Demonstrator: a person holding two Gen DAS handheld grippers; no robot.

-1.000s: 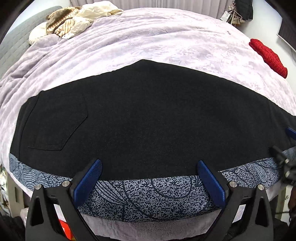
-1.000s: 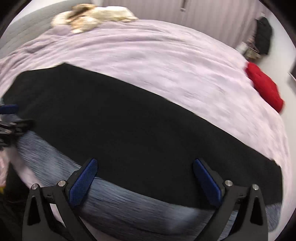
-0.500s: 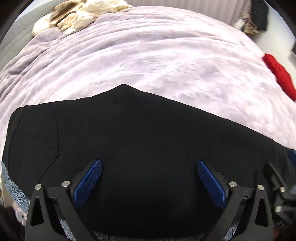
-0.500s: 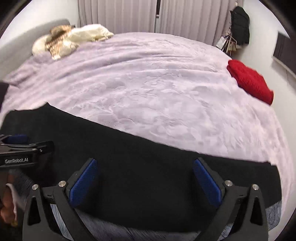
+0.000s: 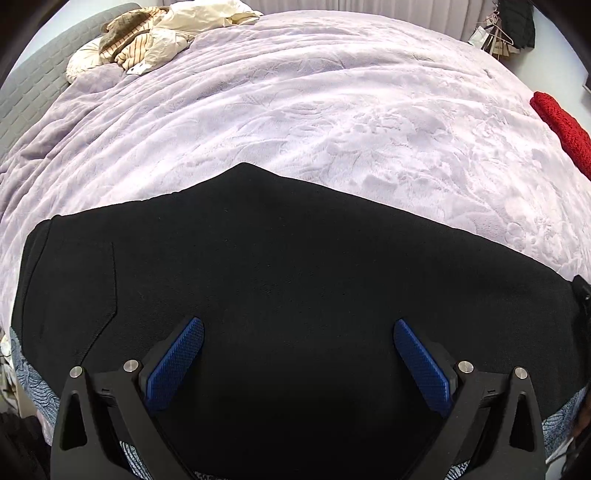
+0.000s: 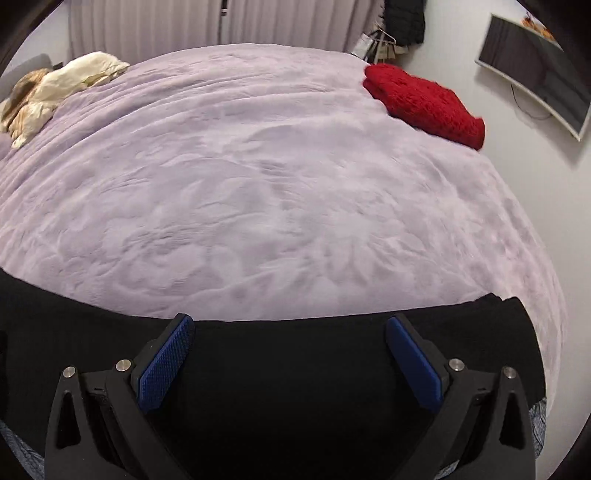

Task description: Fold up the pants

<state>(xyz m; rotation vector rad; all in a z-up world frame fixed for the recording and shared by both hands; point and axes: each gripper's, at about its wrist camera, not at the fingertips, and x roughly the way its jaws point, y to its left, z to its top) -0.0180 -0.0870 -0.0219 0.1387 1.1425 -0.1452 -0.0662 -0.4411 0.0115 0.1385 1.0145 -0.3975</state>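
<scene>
Black pants [image 5: 295,280] lie flat along the near edge of a bed, folded lengthwise, waist and back pocket at the left, crotch point at the far middle. My left gripper [image 5: 297,350] is open and empty, low over the seat area. In the right wrist view the pants' leg [image 6: 295,369] runs across the bottom, its hem at the right. My right gripper [image 6: 290,347] is open and empty over that leg, near its far edge.
A lilac bedspread [image 5: 314,110] covers the bed. A blue patterned cloth [image 5: 29,373] shows under the pants at the near edge. A red knit garment [image 6: 424,101] lies at the far right. Cream and striped clothes [image 5: 155,33] are piled at the far left. A wall monitor [image 6: 535,70] hangs right.
Both grippers have moved forward over the pants and tilted up, so the patterned cloth at the near edge has mostly dropped from view. Both stayed open; the pants have not moved.
</scene>
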